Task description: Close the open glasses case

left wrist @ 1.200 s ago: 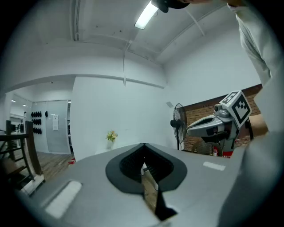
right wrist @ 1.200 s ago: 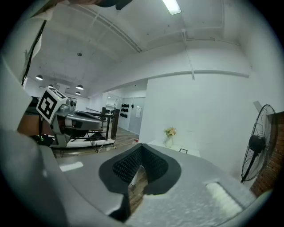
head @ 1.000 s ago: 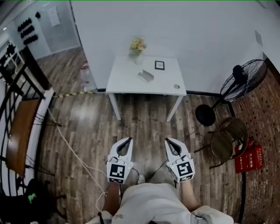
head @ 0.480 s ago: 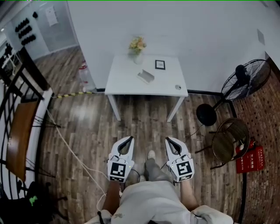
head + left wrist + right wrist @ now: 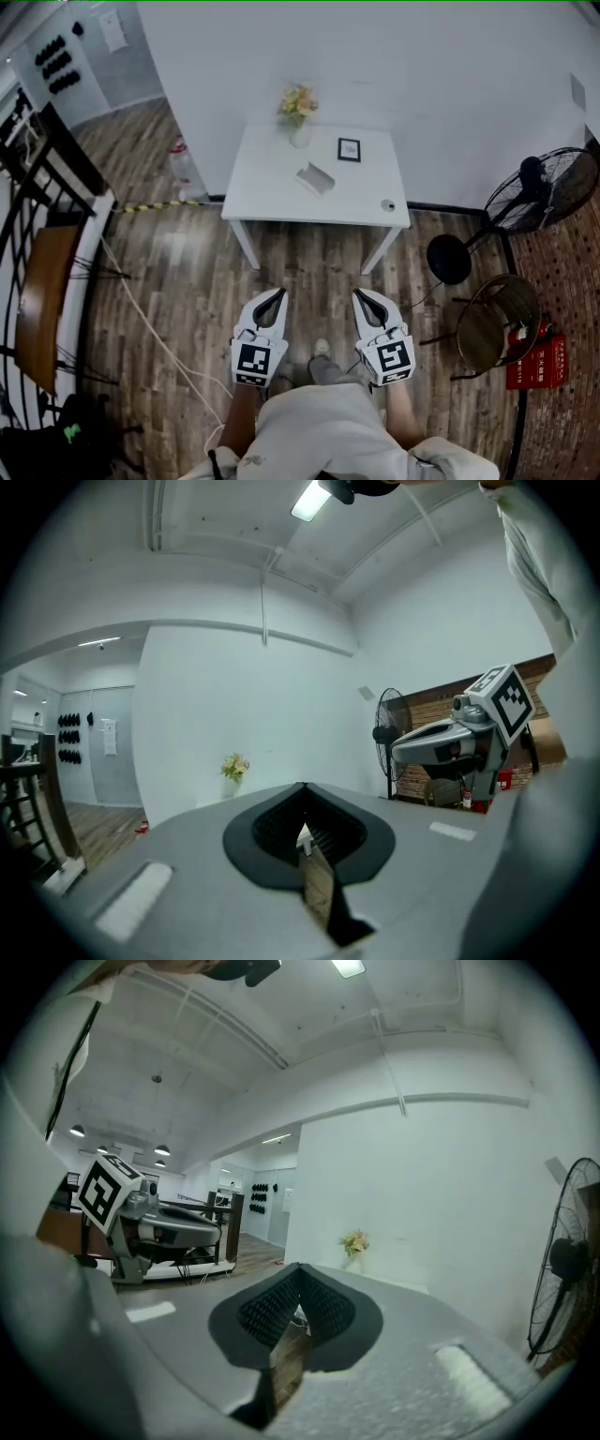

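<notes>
1. The glasses case (image 5: 316,178) is lying near the middle of the white table (image 5: 262,183). It is sitting in front of the flower vase (image 5: 299,131) and just left of a small framed picture (image 5: 349,149).
2. The left gripper (image 5: 273,298) and the right gripper (image 5: 361,297) are hovering side by side close to the person's body. They are pointing forward over the wooden floor (image 5: 187,272), well apart from the table.
3. Both grippers' jaws are meeting at the tips and holding nothing. Only floor and a table leg are showing through the gap behind each pair of tips.
4. The case is lying straight ahead of both grippers, on a line running about midway between them. Neither hand is looking clearly nearer, so either could be leading.
5. The case's long axis seems to be running diagonally, from far-left to near-right. At this range it is too small to tell lid from base.
6. The coming move is probably calling for walking up to the table's front edge before any reach is starting.
</notes>
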### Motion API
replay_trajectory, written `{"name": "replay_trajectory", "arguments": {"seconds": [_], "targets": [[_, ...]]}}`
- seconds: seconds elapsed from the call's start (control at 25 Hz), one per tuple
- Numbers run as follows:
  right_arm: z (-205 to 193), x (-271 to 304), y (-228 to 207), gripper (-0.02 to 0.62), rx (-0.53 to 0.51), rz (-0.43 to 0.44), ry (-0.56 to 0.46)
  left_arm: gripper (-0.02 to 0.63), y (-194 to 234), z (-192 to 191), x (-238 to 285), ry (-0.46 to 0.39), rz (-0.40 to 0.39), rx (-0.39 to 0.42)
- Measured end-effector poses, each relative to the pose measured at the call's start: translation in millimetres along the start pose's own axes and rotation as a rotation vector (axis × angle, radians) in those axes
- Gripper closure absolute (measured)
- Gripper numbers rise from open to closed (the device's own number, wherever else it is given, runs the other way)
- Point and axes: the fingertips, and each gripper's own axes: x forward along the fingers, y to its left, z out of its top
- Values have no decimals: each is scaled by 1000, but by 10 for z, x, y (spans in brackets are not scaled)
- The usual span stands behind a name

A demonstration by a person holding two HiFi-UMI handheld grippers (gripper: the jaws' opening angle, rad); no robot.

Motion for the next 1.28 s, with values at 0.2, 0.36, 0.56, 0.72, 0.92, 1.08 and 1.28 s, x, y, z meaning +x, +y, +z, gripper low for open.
{"name": "replay_trajectory", "arguments": {"seconds": [0.2, 0.36, 0.56, 0.72, 0.92, 1.08, 1.28], "targets": [[51, 357, -434, 591, 3, 22, -10, 586, 120, 117, 514, 3, 13, 8], [67, 591, -728, 591, 6, 33, -19, 586, 191, 145, 861, 14, 21, 12], [-10, 862, -1048, 592, 27, 49, 1, 586, 252, 150, 1232, 32, 33, 7], [-44, 1088, -1197, 591, 30, 68, 17, 586, 324, 105, 1405, 50, 50, -5], [-74, 1292, -1234, 591, 38, 100, 24, 586, 445, 65, 1542, 63, 71, -20], [-96, 1471, -1301, 591, 37, 112, 36, 586, 543, 40, 1683, 71, 73, -23], [-76, 1712, -1421, 591, 30, 110, 36, 586, 714, 33, 1900, 67, 74, -22]]}}
